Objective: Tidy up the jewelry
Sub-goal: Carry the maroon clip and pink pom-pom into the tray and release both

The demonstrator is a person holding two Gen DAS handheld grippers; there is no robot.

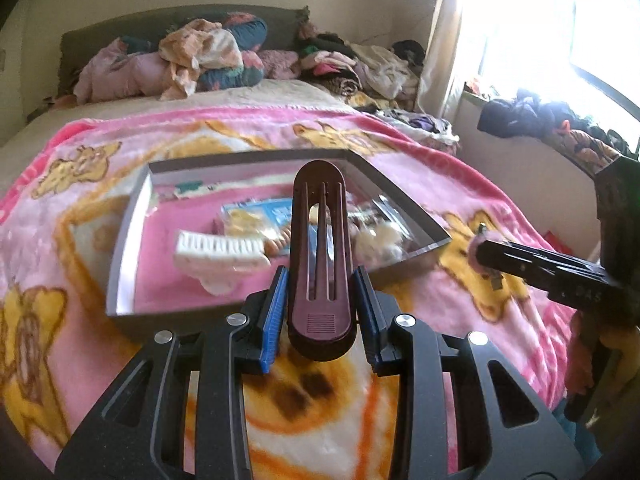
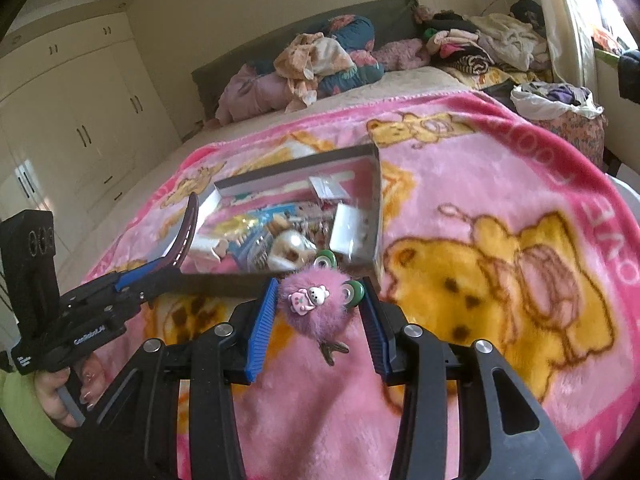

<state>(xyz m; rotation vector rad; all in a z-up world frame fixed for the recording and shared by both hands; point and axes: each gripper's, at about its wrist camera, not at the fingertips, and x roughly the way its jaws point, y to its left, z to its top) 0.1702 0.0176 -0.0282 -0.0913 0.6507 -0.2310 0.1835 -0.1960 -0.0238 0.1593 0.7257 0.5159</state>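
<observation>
Maroon hair clip (image 1: 321,248) sat clamped in your left gripper (image 1: 322,300), long axis pointing at the tray (image 1: 120,264) just ahead. Your right gripper (image 2: 318,312) pinched the pink pom-pom clip (image 2: 316,304), the tray likewise just ahead.

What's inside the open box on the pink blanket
The open box holds a white claw clip, a blue printed packet, clear bags and small pieces. The maroon clip covers its middle; things underneath are hidden.
</observation>
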